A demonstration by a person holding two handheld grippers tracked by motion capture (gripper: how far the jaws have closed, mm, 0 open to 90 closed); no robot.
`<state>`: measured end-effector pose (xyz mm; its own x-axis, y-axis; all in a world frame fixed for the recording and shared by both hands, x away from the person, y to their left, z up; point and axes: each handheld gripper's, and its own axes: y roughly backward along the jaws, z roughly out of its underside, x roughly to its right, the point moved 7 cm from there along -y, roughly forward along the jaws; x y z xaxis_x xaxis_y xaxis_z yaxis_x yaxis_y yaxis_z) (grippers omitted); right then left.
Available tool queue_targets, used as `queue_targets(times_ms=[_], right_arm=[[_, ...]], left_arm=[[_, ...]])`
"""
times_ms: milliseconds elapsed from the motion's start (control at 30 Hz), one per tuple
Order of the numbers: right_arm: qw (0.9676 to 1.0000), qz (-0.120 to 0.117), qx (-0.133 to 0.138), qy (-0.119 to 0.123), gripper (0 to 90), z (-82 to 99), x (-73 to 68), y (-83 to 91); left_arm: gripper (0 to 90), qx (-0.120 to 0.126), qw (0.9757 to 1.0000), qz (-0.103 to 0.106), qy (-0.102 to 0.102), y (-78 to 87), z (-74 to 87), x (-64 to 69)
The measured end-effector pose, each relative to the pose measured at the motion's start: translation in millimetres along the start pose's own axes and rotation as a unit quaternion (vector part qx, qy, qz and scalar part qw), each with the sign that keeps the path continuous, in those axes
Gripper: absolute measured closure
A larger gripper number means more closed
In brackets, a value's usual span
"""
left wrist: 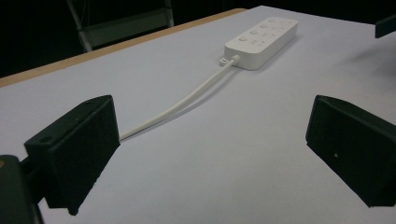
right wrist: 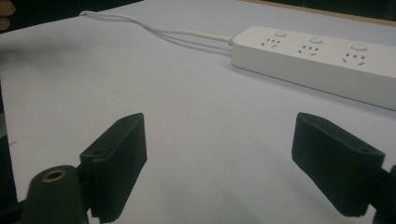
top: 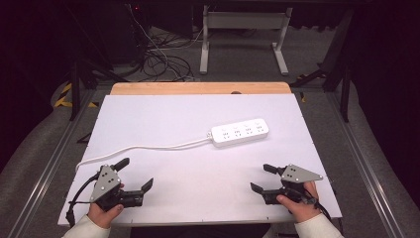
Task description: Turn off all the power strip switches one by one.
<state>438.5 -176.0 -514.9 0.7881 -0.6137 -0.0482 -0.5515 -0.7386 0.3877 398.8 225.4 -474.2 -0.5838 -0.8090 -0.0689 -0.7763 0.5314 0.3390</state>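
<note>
Power strip (top: 240, 133) lies flat on the white worktop (top: 163, 114), a little right of the middle and toward the far side, well apart from both pairs of tongs. Its white cord (top: 148, 147) leaves the left end, runs in a shallow curve across the board and drops off the left edge.

From where I stand, nothing has been started on it yet. The left tongs (top: 136, 173) rest near the front left corner and the right tongs (top: 263, 177) near the front right, each in one of the person's hands, both spread wide and gripping nothing. In the left gripper view the jaws stand far apart with the cord passing behind the left one; in the right gripper view they frame bare board with the strip lying beyond them.

I judge this to be the approach stage. The next move would call for one pair of tongs to travel forward to the strip and line up across its narrow width, since the long body would not fit between the jaws lengthwise. The cord could drag or tug as the strip shifts.

The strip itself is a slim, rounded white bar, glossy plastic, with a row of socket groups and a small round button beside each. No plug sits in any socket that I can see.
</note>
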Motion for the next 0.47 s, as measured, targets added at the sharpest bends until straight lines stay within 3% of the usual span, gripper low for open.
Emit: queue_targets(times_ms=[467], right_arm=[[1.0000, 0.002, 0.002, 0.002, 18.0, -1.2, 0.6, 1.2]], left_arm=[[3.1, 0.001, 1.0000, 0.001, -0.002, 0.7, -0.4, -0.2]])
